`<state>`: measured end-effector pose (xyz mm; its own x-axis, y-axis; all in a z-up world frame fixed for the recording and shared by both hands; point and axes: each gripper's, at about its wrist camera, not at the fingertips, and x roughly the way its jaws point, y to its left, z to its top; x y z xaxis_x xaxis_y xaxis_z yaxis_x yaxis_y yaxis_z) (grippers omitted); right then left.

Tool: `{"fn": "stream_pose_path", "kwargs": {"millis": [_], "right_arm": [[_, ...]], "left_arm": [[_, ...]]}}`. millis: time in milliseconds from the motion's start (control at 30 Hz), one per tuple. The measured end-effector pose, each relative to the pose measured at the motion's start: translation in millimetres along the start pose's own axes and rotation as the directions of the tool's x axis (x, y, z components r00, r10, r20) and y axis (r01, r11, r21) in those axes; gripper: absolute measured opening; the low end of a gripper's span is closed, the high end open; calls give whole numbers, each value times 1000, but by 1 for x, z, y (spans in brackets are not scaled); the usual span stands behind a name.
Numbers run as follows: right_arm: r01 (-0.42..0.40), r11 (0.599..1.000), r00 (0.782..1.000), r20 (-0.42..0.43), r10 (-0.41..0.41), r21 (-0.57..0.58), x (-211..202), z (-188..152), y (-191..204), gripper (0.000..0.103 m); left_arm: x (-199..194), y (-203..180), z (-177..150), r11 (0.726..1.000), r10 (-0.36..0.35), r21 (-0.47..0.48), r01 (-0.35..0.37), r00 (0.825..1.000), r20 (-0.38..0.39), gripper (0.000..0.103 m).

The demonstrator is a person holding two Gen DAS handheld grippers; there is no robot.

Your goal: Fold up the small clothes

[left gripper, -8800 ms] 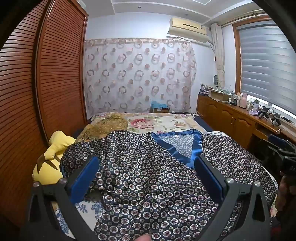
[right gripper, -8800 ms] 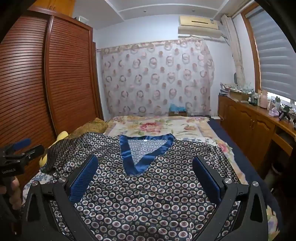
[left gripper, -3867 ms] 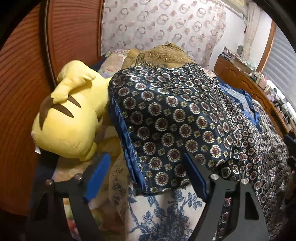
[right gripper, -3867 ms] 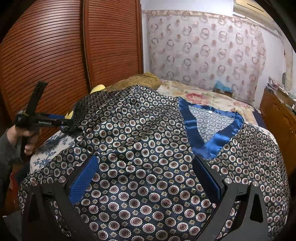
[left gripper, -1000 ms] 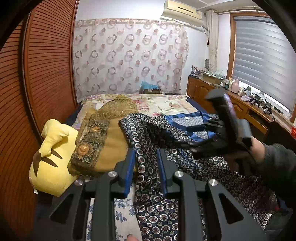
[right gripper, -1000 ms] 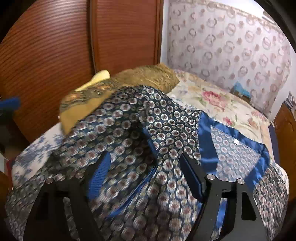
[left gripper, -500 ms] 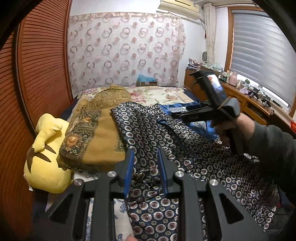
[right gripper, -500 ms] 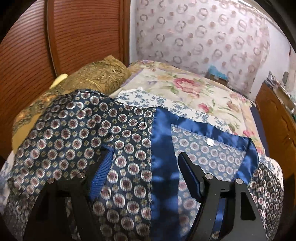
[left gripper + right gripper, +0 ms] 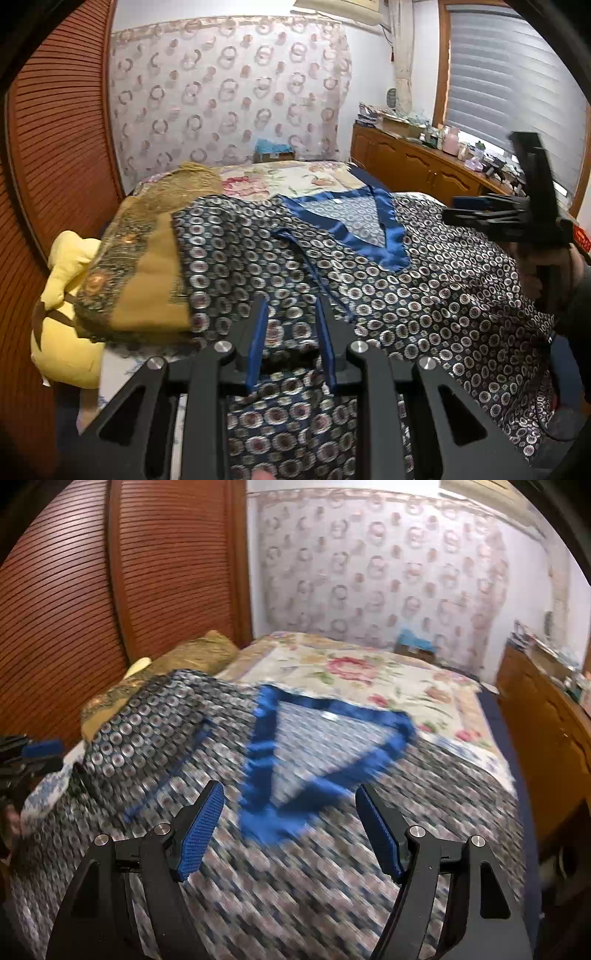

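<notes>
A dark patterned satin top (image 9: 424,280) with a blue V-neck collar (image 9: 373,229) lies spread on the bed; its left sleeve is folded in over the body. My left gripper (image 9: 291,317) is low over the top's near left part, jaws a narrow gap apart with cloth (image 9: 288,332) between the blue pads. My right gripper (image 9: 291,812) is open and empty above the top (image 9: 295,878), just below the collar (image 9: 280,812). It also shows at the right of the left wrist view (image 9: 517,218), held by a hand.
A gold embroidered cushion (image 9: 144,266) and a yellow plush toy (image 9: 62,332) lie at the bed's left edge by the louvred wardrobe doors (image 9: 110,590). A floral bedspread (image 9: 369,679) lies beyond the top. A wooden cabinet (image 9: 424,166) runs along the right.
My right gripper has pulled back from the left sleeve to above the collar, open. My left gripper has opened slightly from tight shut, and the sleeve lies flatter over the body.
</notes>
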<state>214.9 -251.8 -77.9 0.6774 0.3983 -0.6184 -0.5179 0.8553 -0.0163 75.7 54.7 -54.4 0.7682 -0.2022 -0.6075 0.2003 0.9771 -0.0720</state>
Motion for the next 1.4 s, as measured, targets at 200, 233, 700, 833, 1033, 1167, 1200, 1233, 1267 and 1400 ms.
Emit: {"fn": "stream_pose_path", "kwargs": {"millis": [200,233,700,833,1033,1167,1200,1233,1267,1400], "right_arm": [[128,991,992,-25,-127,30,-36,-43,-48,76],[154,987,988,-33,-152,40,-41,-51,-58,76],[257,945,963,-135,-233,204,-73,-125,-157,76],[260,939,962,-141,-232,224,-77,-135,-167,76],[244,937,966,-149,-211,250,-80,-144,-179,76],[224,938,970,-149,-189,264,-82,-145,-182,72],[221,938,971,-150,-187,266,-82,-145,-182,70],[219,938,971,-150,-184,268,-83,-146,-183,67],[216,937,972,-149,-181,274,-83,-146,-183,65],[217,934,971,-159,-177,284,-83,-148,-187,58]], "left_arm": [[33,-25,1,998,-43,41,46,996,-77,24],[42,-28,1,997,-55,45,60,993,-100,24],[103,-49,-6,996,-26,75,45,970,-242,24],[104,-47,-5,996,-48,63,65,971,-234,26],[106,-49,-4,991,-100,62,118,966,-240,44],[108,-51,-3,989,-111,68,131,964,-243,51],[108,-52,-3,989,-106,73,128,964,-244,51],[108,-54,-3,989,-101,80,124,964,-245,51],[108,-54,-3,989,-98,83,122,965,-245,51],[108,-55,-4,989,-90,91,116,965,-245,52]]}}
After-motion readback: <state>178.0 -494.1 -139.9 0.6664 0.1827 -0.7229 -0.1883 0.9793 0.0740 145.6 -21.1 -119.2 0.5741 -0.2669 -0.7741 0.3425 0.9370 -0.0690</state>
